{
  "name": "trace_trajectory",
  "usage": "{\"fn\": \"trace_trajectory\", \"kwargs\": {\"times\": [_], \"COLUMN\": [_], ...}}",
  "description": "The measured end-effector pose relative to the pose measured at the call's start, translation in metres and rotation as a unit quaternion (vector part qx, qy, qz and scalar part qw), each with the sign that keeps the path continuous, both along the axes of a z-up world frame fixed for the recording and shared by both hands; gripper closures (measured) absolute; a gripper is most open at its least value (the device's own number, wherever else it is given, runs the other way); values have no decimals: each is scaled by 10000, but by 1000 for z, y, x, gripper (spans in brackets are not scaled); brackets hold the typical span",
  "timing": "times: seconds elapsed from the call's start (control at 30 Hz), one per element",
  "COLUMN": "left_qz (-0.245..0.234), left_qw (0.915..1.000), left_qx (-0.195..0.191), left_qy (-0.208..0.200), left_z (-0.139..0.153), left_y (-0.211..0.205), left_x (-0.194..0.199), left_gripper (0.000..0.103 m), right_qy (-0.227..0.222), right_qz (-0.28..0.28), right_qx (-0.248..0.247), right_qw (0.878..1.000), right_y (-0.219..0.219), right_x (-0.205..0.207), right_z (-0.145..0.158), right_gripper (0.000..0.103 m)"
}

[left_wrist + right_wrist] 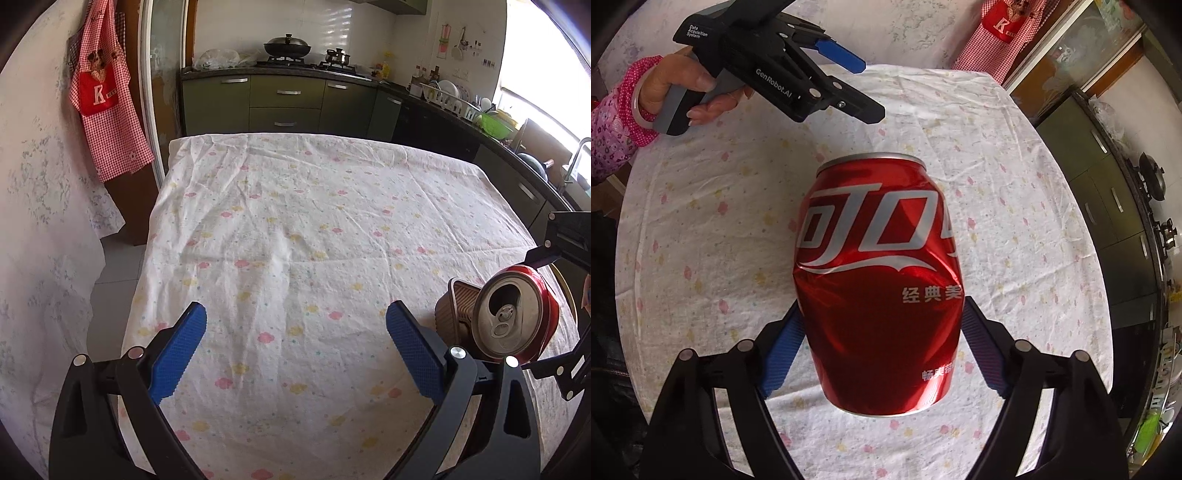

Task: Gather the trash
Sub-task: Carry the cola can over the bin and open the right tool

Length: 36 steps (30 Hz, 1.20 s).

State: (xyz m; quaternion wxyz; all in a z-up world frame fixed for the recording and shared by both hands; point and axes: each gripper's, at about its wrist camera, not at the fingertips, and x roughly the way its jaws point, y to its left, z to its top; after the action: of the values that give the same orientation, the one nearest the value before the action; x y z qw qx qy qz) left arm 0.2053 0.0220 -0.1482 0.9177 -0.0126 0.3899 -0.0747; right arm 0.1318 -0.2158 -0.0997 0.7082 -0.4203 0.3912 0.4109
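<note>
A dented red soda can (879, 280) sits between the blue pads of my right gripper (881, 310), which is shut on its sides. In the left wrist view the same can (517, 317) is tilted with its opened top toward the camera. It is held just in front of a small brown basket (456, 314) on the table's right side. My left gripper (295, 310) is open over the flowered tablecloth (295, 221) with nothing between its pads. In the right wrist view the left gripper (870, 90) hangs above the far side of the table, held by a hand in a pink sleeve.
Green kitchen cabinets (284, 99) with a stove and pots stand beyond the table's far edge. A counter with a dish rack and a sink (554, 173) runs along the right. A red checked apron (107, 96) hangs at the left by a door.
</note>
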Motion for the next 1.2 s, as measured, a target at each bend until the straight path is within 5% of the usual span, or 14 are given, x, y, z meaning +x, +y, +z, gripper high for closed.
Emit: {"fn": "trace_trajectory", "kwargs": {"times": [0.1, 0.6, 0.8, 0.97, 1.2], "left_qz": [-31, -55, -73, -91, -67], "left_qw": [10000, 9999, 10000, 9999, 9999], "left_qx": [1, -69, -59, -65, -60], "left_qy": [10, 50, 32, 23, 54], "left_z": [-1, -1, -2, -1, -1], "left_y": [-1, -1, -2, -3, -4], "left_x": [0, 1, 0, 0, 1], "left_gripper": [7, 7, 7, 7, 7], "right_qy": [100, 253, 228, 135, 47], "right_qz": [-53, -525, -1097, -2269, -4227], "right_qx": [47, 507, 744, 949, 708], "right_qw": [9999, 9970, 9909, 9692, 9035], "right_y": [0, -29, -72, -152, -289], "right_x": [3, 1, -4, 1, -3], "right_z": [1, 24, 42, 59, 51], "right_gripper": [34, 35, 35, 35, 35]}}
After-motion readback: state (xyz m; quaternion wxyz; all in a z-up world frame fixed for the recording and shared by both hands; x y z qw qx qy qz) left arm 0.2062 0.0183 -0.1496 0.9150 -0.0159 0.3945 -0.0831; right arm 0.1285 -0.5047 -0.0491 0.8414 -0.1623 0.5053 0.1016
